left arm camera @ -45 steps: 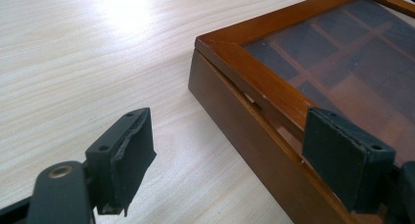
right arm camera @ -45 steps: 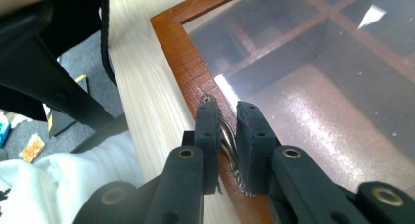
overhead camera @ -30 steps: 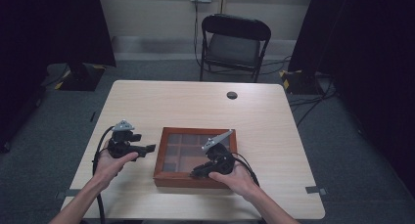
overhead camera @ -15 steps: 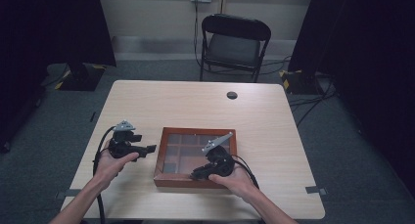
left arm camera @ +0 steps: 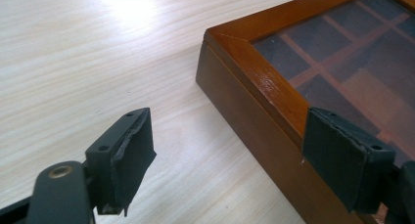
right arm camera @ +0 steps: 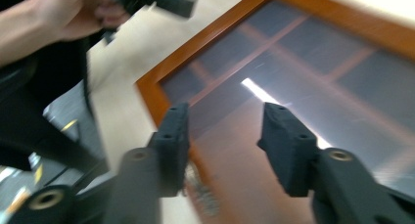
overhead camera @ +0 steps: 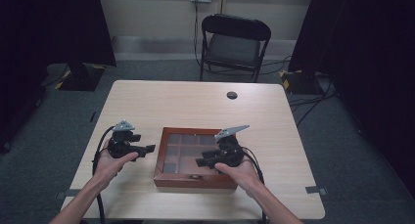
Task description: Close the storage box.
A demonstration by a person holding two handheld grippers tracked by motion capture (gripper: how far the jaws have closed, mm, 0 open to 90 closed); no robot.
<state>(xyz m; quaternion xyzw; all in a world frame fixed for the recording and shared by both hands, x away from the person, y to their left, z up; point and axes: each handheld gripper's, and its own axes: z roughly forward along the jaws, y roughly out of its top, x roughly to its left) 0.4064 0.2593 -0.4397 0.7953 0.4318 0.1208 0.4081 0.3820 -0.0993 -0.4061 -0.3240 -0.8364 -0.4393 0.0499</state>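
A shallow wooden box (overhead camera: pixel 169 172) with a dark glass lid over a grid of compartments lies near the table's front edge. My left gripper (overhead camera: pixel 147 149) hovers at the box's left side, held level. In the left gripper view its pads (left arm camera: pixel 129 155) stand wide apart, with the box's corner (left arm camera: pixel 254 77) ahead and the box's side wall between them, untouched. My right gripper (overhead camera: pixel 203 161) sits over the front right part of the lid. Its jaws have just been opening; the right gripper (right arm camera: pixel 225 136) is blurred, parted above the glass lid (right arm camera: pixel 313 67), with nothing between the pads.
A small black round object (overhead camera: pixel 232 95) lies near the far edge of the light wooden table (overhead camera: pixel 171 106). A black folding chair (overhead camera: pixel 235 40) stands behind the table. Cables trail from both grippers toward the front edge.
The right hand has shifted slightly over the box's front right part, and its grey top plate now sits a little further right. The left hand and the box have stayed put.
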